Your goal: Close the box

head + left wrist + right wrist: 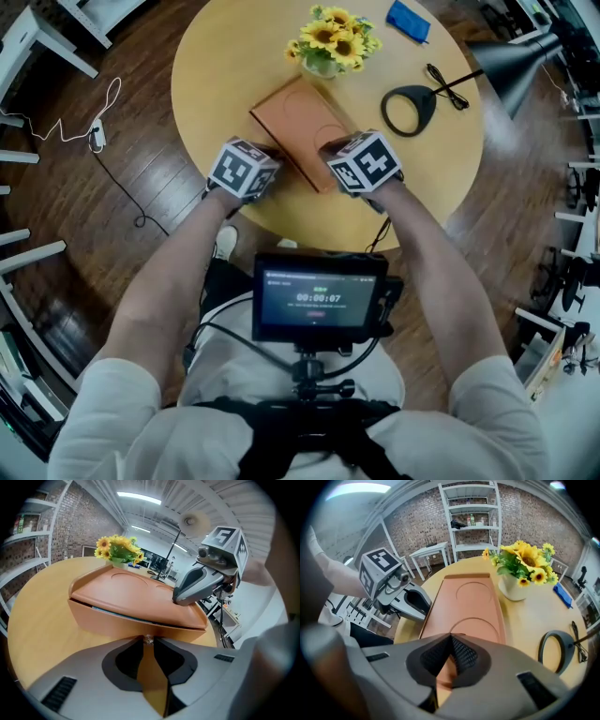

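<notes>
A flat orange-brown box [298, 122] lies on the round wooden table [216, 56], its lid down with only a thin slit showing along the side [117, 614]. My left gripper [251, 169] is shut, its tips [148, 639] against the box's near left side wall, nothing between them. The right gripper [354, 157] is shut too, its tips [451, 637] resting on the near end of the lid [471, 602]. From the left gripper view the right gripper [197, 585] presses on the lid's far corner. The left gripper [405, 599] shows beside the box in the right gripper view.
A vase of sunflowers [333, 39] stands just behind the box. A black lamp's ring base [410, 108] and cord lie to the right, a blue object [409, 21] at the table's far edge. A monitor [319, 298] hangs at my chest.
</notes>
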The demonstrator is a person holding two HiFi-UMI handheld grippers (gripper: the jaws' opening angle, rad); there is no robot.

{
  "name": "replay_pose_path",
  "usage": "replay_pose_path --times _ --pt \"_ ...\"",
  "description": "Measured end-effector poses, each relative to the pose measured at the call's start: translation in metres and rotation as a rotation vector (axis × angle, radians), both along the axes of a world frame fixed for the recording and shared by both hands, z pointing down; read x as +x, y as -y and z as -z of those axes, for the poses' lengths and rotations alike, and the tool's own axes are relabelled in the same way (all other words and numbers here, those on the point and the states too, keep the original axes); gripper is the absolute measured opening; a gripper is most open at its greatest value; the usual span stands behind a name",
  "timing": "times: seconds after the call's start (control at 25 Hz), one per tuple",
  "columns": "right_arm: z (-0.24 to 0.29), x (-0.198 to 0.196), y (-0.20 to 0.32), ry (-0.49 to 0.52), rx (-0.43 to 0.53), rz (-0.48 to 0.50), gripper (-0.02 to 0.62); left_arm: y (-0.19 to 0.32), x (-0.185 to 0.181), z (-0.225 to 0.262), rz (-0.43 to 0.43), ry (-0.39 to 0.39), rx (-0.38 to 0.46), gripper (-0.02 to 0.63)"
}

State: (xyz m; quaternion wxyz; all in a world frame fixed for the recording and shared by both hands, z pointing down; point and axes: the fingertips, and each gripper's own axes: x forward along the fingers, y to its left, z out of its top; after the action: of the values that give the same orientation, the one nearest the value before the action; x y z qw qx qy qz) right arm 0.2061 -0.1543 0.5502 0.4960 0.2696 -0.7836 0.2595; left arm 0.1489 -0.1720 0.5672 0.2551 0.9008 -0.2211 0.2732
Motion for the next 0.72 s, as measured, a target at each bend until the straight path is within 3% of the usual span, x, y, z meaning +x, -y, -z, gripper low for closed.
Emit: replay_pose_path --times 0.72 --pt "0.0044 -0.0005 -0.0056 -0.007 0.002 -0.01 0.0 -0.0017 0.0063 0.0045 -0.031 -0.027 -0.028 0.066"
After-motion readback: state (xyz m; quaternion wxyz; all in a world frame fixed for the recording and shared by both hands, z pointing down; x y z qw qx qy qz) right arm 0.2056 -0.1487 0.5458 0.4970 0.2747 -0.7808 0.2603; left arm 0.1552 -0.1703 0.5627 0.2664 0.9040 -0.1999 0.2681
